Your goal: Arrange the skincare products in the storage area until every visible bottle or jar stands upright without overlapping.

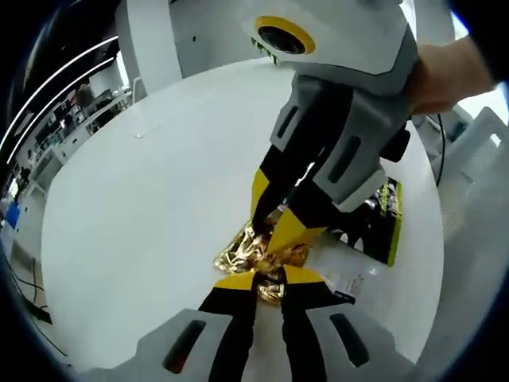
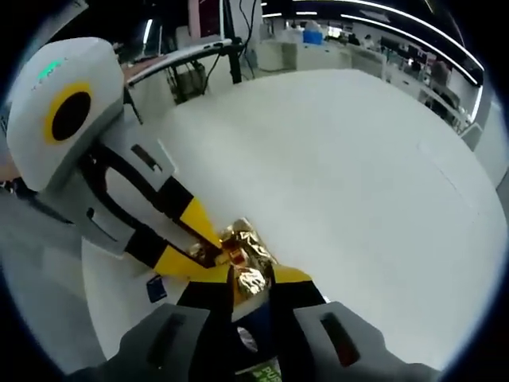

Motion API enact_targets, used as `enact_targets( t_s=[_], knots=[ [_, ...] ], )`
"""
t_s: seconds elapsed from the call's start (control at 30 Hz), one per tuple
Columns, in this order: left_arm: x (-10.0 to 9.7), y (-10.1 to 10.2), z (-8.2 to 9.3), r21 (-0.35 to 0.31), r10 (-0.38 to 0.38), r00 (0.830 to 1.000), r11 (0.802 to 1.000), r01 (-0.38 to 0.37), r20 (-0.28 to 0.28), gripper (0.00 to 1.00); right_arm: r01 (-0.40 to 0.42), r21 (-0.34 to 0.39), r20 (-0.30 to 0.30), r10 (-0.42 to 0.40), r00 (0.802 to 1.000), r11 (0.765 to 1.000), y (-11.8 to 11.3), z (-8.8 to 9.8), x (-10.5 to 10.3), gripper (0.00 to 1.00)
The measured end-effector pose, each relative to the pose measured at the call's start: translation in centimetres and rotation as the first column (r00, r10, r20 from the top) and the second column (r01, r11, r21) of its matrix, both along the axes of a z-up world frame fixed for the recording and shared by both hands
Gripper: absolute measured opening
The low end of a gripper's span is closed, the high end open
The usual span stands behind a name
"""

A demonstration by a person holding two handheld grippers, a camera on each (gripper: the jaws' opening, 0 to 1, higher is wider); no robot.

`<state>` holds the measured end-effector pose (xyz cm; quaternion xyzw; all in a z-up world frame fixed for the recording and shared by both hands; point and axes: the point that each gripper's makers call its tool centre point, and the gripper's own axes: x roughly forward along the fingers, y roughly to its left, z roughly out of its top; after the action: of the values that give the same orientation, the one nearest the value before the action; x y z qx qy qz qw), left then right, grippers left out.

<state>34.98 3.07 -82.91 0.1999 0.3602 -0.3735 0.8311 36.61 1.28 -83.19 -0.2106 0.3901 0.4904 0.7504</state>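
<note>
A crumpled gold foil packet (image 1: 242, 253) lies on the white table (image 1: 135, 207), and both grippers have hold of it. In the left gripper view my left gripper (image 1: 269, 282) is shut on the packet's near end. My right gripper (image 1: 275, 226) reaches down from the upper right and pinches its far side. In the right gripper view the gold foil packet (image 2: 251, 240) sits between the yellow tips of my right gripper (image 2: 250, 278). There the left gripper (image 2: 200, 245) comes in from the left and is closed on the foil's edge.
A flat black and green pack (image 1: 382, 213) and a white printed sheet (image 1: 343, 270) lie just right of the foil. A person's hand (image 1: 453, 72) holds the right gripper. A small blue piece (image 2: 157, 288) lies near the table's (image 2: 342, 175) edge. Desks and equipment stand beyond it.
</note>
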Motion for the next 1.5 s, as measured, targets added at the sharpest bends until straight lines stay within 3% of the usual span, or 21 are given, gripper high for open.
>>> enact_targets(
  t_s=[0.1,0.23,0.47,0.7,0.87,1.07,1.5],
  knots=[
    [0.0,0.0,0.0,-0.003,0.009,1.000,1.000,-0.009,-0.004,0.18,0.001,0.002,0.001,-0.001,1.000,1.000,0.1,0.2,0.0,0.18],
    [0.1,0.1,0.2,-0.010,0.027,1.000,1.000,-0.026,0.004,0.28,-0.005,0.035,0.016,0.004,1.000,0.999,0.2,1.1,-0.2,0.22],
    [-0.5,-0.1,1.4,-0.039,0.040,0.999,0.998,-0.039,0.023,0.30,0.006,0.064,0.079,-0.011,0.997,0.998,-0.4,3.5,-0.5,0.25],
    [-1.3,0.6,2.8,-0.046,0.078,0.996,0.996,-0.076,0.046,0.33,0.011,0.097,0.127,-0.023,0.992,0.995,-1.5,5.9,-1.9,0.32],
    [-1.0,1.7,1.6,-0.008,0.096,0.995,0.995,-0.096,0.032,0.33,0.014,0.088,0.089,-0.022,0.996,0.996,-1.5,4.4,-2.3,0.33],
    [-0.5,2.0,0.3,-0.019,0.125,0.991,0.992,-0.126,-0.054,0.33,0.015,0.071,0.020,-0.016,1.000,0.997,-0.3,2.1,-1.9,0.35],
    [0.7,1.8,0.1,-0.042,0.071,0.994,0.996,-0.075,-0.084,0.33,0.056,0.091,-0.068,-0.050,0.996,0.994,-0.2,1.1,-2.0,0.36]
  ],
)
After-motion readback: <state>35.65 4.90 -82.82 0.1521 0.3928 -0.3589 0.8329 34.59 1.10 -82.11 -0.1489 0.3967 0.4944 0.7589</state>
